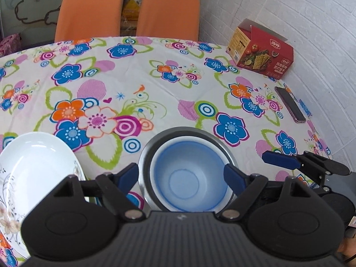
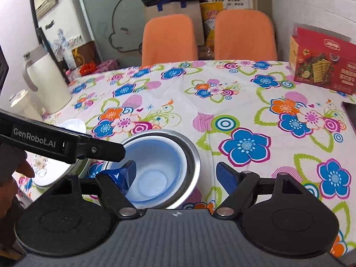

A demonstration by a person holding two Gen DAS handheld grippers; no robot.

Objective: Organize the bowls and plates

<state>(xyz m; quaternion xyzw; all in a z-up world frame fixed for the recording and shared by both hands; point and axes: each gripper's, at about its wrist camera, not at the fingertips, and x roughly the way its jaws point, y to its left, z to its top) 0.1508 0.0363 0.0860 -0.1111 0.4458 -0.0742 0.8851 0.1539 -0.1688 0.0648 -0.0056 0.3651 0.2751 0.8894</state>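
**Blue bowl nested in steel bowl, both grippers spread wide**

A pale blue bowl (image 1: 189, 175) with a white rim sits inside a steel bowl (image 1: 146, 155), leaning toward the steel bowl's near side; the metal wall shows as a crescent from 9 to 2 o'clock around it. The pair rests on the floral tablecloth (image 1: 155, 84) near the table's front edge. At 9 o'clock from them lies a white plate (image 1: 37, 164) with a faint flower pattern.

The left gripper (image 1: 181, 176) hovers over the nested bowls, jaws spread wide to either side of the steel rim, gripping nothing. Seen from the right wrist, its blue pad dips inside the blue bowl's left side. The right gripper (image 2: 176, 175) is likewise spread wide and empty, pointing at 12 o'clock, the bowls just left of its centre. A red cracker box (image 1: 260, 51) stands at 2 o'clock.
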